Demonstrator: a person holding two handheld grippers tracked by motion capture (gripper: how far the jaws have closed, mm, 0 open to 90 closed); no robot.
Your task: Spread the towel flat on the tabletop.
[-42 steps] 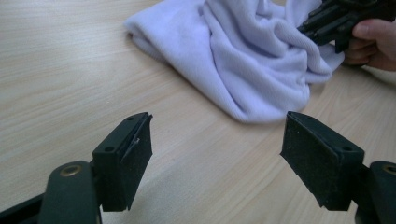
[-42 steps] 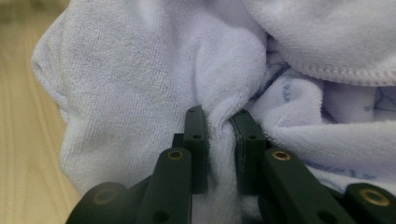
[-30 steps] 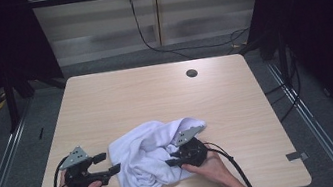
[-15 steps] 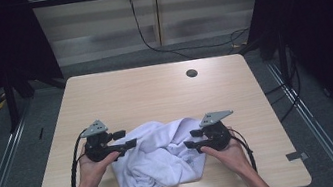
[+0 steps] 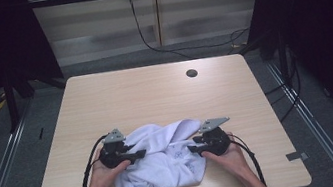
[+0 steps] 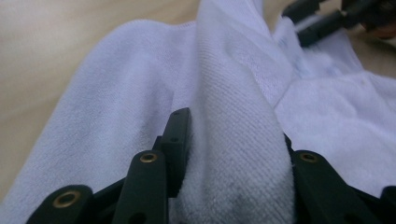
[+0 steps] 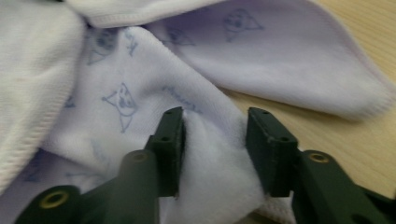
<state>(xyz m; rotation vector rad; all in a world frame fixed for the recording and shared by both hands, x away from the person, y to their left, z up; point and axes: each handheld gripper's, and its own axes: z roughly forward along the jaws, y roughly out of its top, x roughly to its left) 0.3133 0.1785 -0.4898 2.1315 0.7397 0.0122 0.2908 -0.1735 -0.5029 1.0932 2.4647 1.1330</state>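
One pale wooden worktop (image 5: 154, 95) carries everything, with a round dark hole (image 5: 191, 73) near its far edge. A crumpled white towel (image 5: 163, 162) lies at the near edge, midway between the person's two hands. Faint blue printed figures mark the towel in the right gripper view (image 7: 122, 100).

The left hand (image 5: 103, 172) holds the left hand-held gripper (image 5: 139, 154) at the towel's left side. In the left gripper view its jaws stand on either side of a raised ridge of cloth (image 6: 233, 140), which fills the space between them; they appear clamped on it, though the far jaw is mostly hidden.

The right hand (image 5: 225, 157) holds the right hand-held gripper (image 5: 192, 148) at the towel's right side. Its jaws pinch a fold (image 7: 212, 154) of towel between them, just above the bare worktop.
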